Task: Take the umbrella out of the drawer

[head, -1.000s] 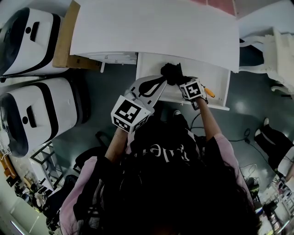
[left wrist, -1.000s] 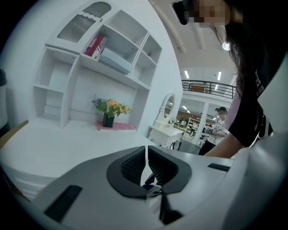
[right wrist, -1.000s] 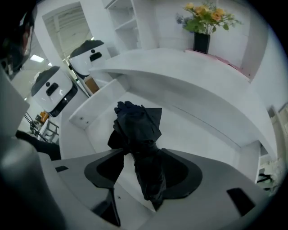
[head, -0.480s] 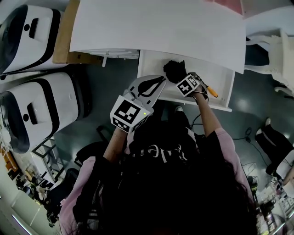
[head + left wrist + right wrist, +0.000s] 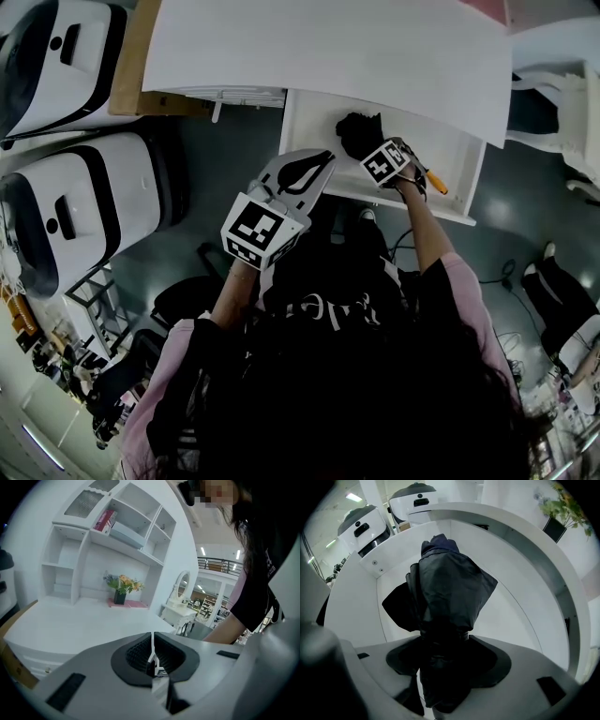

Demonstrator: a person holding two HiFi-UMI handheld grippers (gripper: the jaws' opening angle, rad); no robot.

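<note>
A black folded umbrella [image 5: 358,131] lies in the open white drawer [image 5: 309,112] under the desk top. My right gripper [image 5: 389,161] points straight down into the drawer. In the right gripper view the umbrella [image 5: 445,597] runs between the jaws of the right gripper [image 5: 443,667], which are opening and stand wide to either side of the dark fabric; the drawer floor [image 5: 511,606] shows around it. My left gripper [image 5: 314,167] hovers in front of the drawer's left part. Seen in its own view, the left gripper [image 5: 152,660] is shut with nothing in it.
The white desk top [image 5: 328,47] overhangs the drawer's back. Two white-and-black machines [image 5: 66,216] stand on the floor at left beside a brown board [image 5: 131,66]. A white chair [image 5: 562,103] is at right. A shelf unit with flowers [image 5: 121,585] stands on the desk.
My right gripper has sunk into the drawer over the umbrella and rolled about its own axis. The left gripper has stayed about where it was.
</note>
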